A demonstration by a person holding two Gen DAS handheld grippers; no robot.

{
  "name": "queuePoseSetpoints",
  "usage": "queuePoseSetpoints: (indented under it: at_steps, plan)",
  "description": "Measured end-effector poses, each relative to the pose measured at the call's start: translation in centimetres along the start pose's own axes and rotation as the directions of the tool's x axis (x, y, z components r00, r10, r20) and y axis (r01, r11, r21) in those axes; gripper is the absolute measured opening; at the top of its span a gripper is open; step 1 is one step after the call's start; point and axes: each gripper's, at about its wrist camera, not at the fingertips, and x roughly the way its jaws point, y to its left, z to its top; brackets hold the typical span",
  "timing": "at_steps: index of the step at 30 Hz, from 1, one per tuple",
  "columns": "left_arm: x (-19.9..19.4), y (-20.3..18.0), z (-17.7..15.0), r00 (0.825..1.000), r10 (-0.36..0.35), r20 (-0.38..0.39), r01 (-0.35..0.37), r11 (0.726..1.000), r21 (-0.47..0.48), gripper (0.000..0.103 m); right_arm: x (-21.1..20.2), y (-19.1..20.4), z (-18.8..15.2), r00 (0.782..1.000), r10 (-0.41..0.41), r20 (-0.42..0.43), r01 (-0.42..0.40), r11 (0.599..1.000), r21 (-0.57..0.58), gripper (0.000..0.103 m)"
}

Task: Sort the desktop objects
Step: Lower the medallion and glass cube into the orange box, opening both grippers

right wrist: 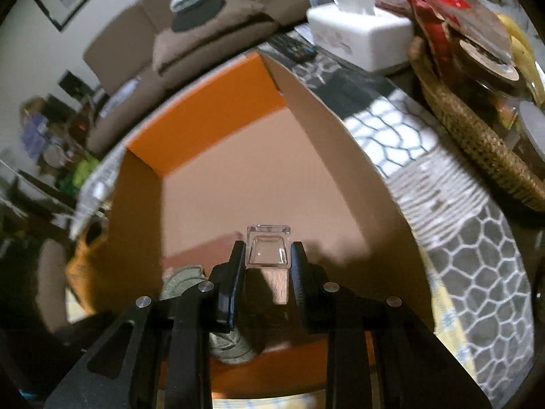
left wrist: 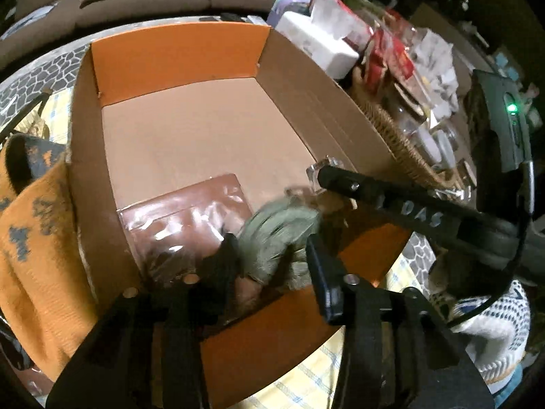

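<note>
An open cardboard box (left wrist: 340,109) with orange flaps fills the left wrist view; it also shows in the right wrist view (right wrist: 357,156). A brown plastic pouch (left wrist: 184,218) lies on its floor. My left gripper (left wrist: 272,248) is over the box's near end, its jaws apart around a grey-green fabric object (left wrist: 279,235), which looks blurred; whether they grip it I cannot tell. My right gripper (right wrist: 269,252) is shut on a small clear plastic cube (right wrist: 269,245) above the box; the cube also shows in the left wrist view (left wrist: 323,167). The grey-green object (right wrist: 184,279) lies below.
A white tissue box (left wrist: 316,41), red snack packets (left wrist: 391,51) and a wicker basket (left wrist: 402,143) with jars stand right of the box. An orange cloth (left wrist: 34,231) lies at the left. A remote (right wrist: 293,46) lies beyond the box on a patterned tablecloth (right wrist: 477,255).
</note>
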Motion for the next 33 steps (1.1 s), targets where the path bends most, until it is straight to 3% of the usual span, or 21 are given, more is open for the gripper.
queuePoseSetpoints:
  at_steps: [3,8,10,12,18,26,28,30,31,33]
  plan:
    - [-0.2,-0.2,-0.4,1.0,0.001,0.005,-0.001,1.0,0.011,0.049,0.2,0.1,-0.2,0.997,-0.071,0.008,0.072,0.997,-0.035,0.026]
    - [-1.2,0.0,-0.4,1.0,0.004,0.019,-0.004,1.0,0.0,0.05,0.6,0.2,0.0,0.993,-0.114,0.016,0.115,0.992,-0.047,0.027]
    - [-1.7,-0.1,-0.2,0.999,0.016,0.032,-0.017,1.0,0.006,0.052,0.3,0.2,0.2,0.993,-0.115,0.031,0.117,0.992,-0.046,0.035]
    - [-2.3,0.0,-0.2,0.998,0.041,0.045,-0.042,0.999,0.005,0.066,-0.3,0.0,0.4,0.995,-0.091,0.049,0.093,0.995,-0.03,0.037]
    - [-4.6,1.2,-0.3,0.995,0.045,0.091,-0.042,0.999,-0.034,0.066,-2.5,0.0,1.3,0.993,-0.02,0.113,0.017,1.0,0.027,0.043]
    - [-9.2,2.9,-1.3,0.987,0.062,0.147,-0.051,0.996,-0.073,0.067,-4.4,3.6,1.4,0.988,0.025,0.151,-0.023,1.0,-0.017,0.049]
    - [-10.8,3.5,-2.1,0.984,0.074,0.163,-0.06,0.995,-0.084,0.068,-4.7,4.6,1.3,0.987,0.045,0.153,-0.042,0.999,-0.023,0.057]
    - [-12.4,4.6,-3.1,0.981,0.086,0.176,-0.067,0.992,-0.109,0.069,-5.0,6.1,1.0,0.985,0.065,0.157,-0.06,0.997,-0.039,0.058]
    - [-13.2,5.2,-3.7,0.979,0.095,0.181,-0.073,0.99,-0.122,0.071,-5.1,7.0,0.8,0.985,0.073,0.158,-0.065,0.996,-0.055,0.059]
    - [-14.7,6.5,-4.9,0.973,0.122,0.197,-0.093,0.985,-0.148,0.095,-5.3,8.7,0.5,0.983,0.09,0.159,-0.078,0.994,-0.082,0.064]
